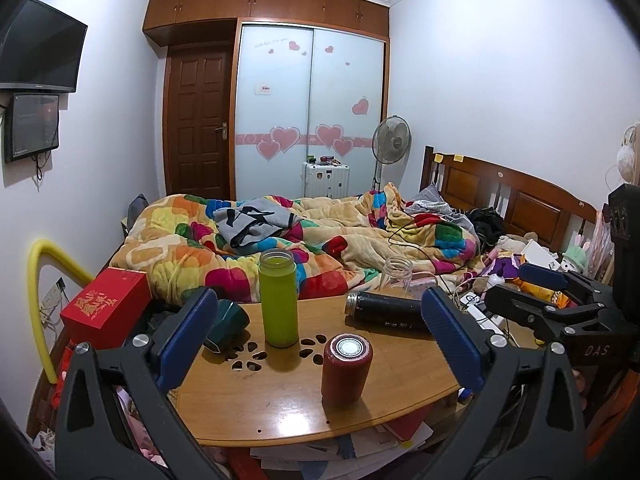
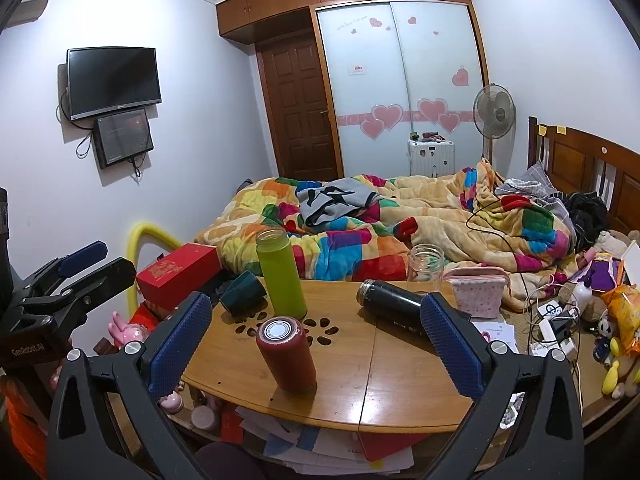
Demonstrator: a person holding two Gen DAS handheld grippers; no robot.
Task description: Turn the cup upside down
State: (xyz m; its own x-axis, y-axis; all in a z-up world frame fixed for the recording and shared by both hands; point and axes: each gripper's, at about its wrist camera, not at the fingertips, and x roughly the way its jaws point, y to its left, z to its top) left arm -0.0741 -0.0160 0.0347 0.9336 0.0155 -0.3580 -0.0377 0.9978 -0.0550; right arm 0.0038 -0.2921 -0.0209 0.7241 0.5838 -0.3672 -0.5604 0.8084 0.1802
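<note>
A dark green cup (image 1: 227, 322) lies on its side at the left edge of the round wooden table (image 1: 400, 392); it also shows in the right wrist view (image 2: 242, 293). A red bottle (image 1: 346, 369) (image 2: 286, 354) stands at the table's front. A lime green bottle (image 1: 278, 299) (image 2: 281, 274) stands upright behind it. A black bottle (image 1: 386, 311) (image 2: 390, 306) lies on its side at the right. A clear glass jar (image 1: 396, 276) (image 2: 426, 268) stands at the far edge. My left gripper (image 1: 320, 336) and right gripper (image 2: 316, 340) are open and empty above the table's front.
A red box (image 1: 106, 306) sits left of the table. A bed with a colourful quilt (image 1: 280, 248) lies behind. Papers and books are stacked under the table (image 2: 340, 444). Cables, a power strip and toys (image 2: 560, 320) clutter the right side. The right gripper shows in the left view (image 1: 552, 296).
</note>
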